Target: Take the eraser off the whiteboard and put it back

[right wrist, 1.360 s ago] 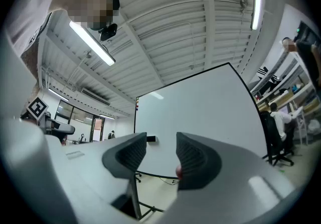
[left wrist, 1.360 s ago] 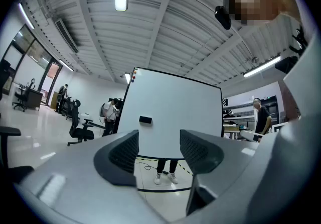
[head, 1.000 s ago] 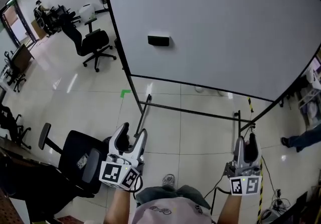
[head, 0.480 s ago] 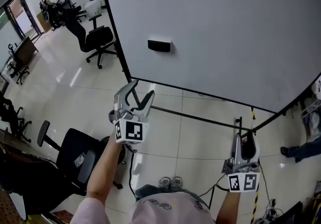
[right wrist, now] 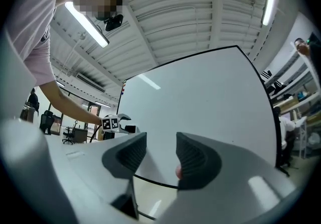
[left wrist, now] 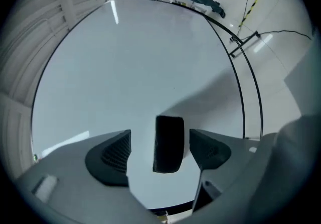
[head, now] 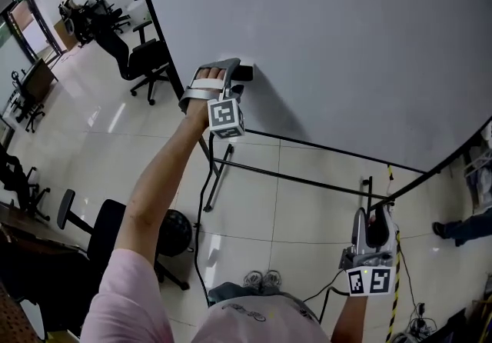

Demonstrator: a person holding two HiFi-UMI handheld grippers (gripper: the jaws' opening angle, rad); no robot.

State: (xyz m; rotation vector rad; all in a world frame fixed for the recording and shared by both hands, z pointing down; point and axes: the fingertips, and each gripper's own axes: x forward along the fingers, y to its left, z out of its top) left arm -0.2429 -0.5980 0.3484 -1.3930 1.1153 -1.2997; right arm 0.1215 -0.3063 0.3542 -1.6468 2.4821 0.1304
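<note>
**Left gripper arrives at the eraser, jaws spread**

A second ago both tools hung low by the person's waist. Now the left arm is stretched right out to the whiteboard (head: 346, 41), and the left gripper (head: 231, 78) has rolled over on the way, so its marker cube faces a different way than before. Its jaws were pinched together on the way over and have just been opening. In the left gripper view they stand wide apart, one on each side of the black eraser (left wrist: 168, 143), with white board showing in the gap on both sides. The pads aren't on it yet, so nothing is gripped.

The eraser hasn't budged. It's stuck flat on the board where it was, close to the left edge and down toward the lower left corner.

The right gripper (head: 374, 218) is low at the person's side, well away from the board. Its jaws are a little apart with nothing between them, and it seems to have no part in this step.

To my eye the reach is done and the take-off hasn't started. What's wanted next is a close on the eraser's two long sides, then a pull straight off the board. The jaws look fairly well centred, so a clean squeeze seems likely.
</note>
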